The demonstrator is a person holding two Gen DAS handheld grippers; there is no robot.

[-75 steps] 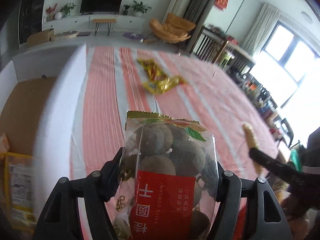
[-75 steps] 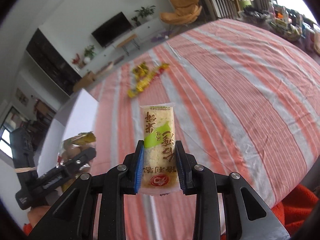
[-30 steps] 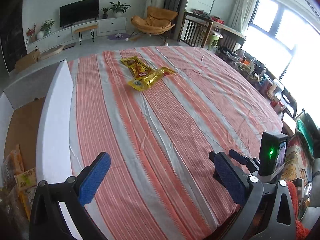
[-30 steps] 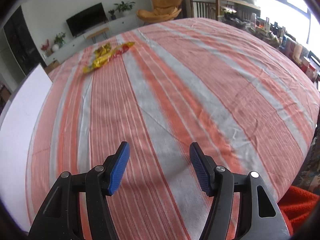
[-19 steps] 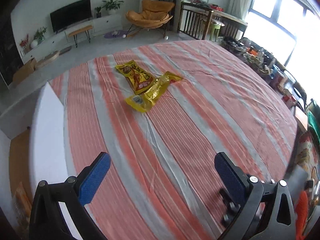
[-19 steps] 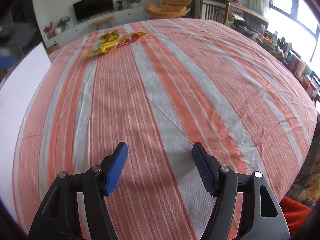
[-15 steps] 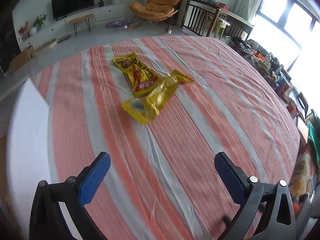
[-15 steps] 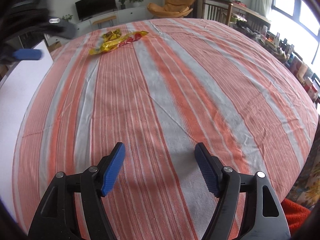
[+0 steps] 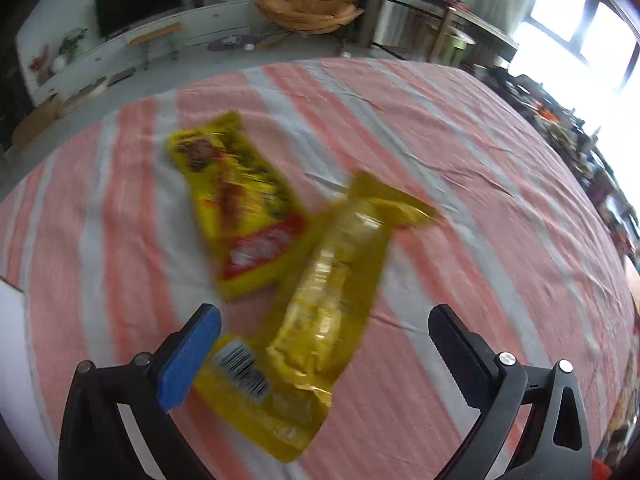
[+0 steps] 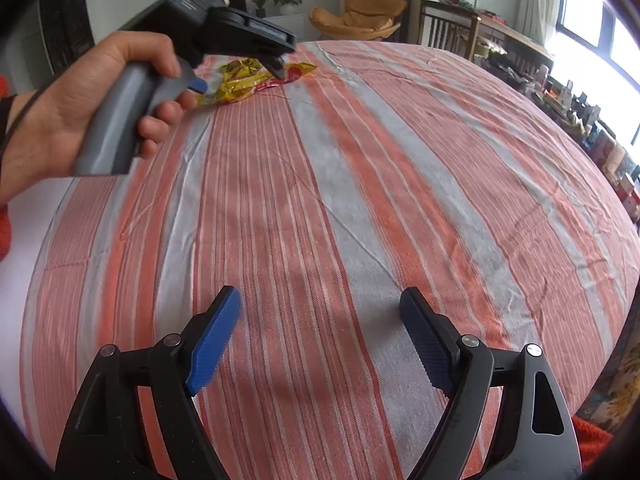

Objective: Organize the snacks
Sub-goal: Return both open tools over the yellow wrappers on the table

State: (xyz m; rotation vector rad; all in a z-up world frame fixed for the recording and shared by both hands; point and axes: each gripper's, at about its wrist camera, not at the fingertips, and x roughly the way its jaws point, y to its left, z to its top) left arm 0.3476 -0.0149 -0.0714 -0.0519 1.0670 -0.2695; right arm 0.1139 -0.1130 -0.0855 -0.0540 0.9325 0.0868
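Two yellow snack packets lie on the striped tablecloth. In the left wrist view a long clear-yellow packet (image 9: 320, 312) lies between my open left gripper (image 9: 324, 344) fingers, its barcode end near the left pad (image 9: 188, 364). A yellow and red packet (image 9: 240, 208) lies just beyond it, partly under it. In the right wrist view both packets (image 10: 248, 80) lie far off, under the left gripper (image 10: 240, 68) held in a hand. My right gripper (image 10: 320, 344) is open and empty over bare cloth.
The orange and grey striped cloth (image 10: 360, 184) covers the whole table. A white box edge (image 9: 8, 320) sits at the left, also shown in the right wrist view (image 10: 24, 216). Beyond the table are a TV unit (image 9: 140, 40), an orange chair (image 9: 316, 4) and cluttered shelves (image 10: 580, 112).
Both grippers let go of their snacks and opened. My left gripper moved forward across the table to the yellow packets, now between its fingers. My right gripper stayed near the front.
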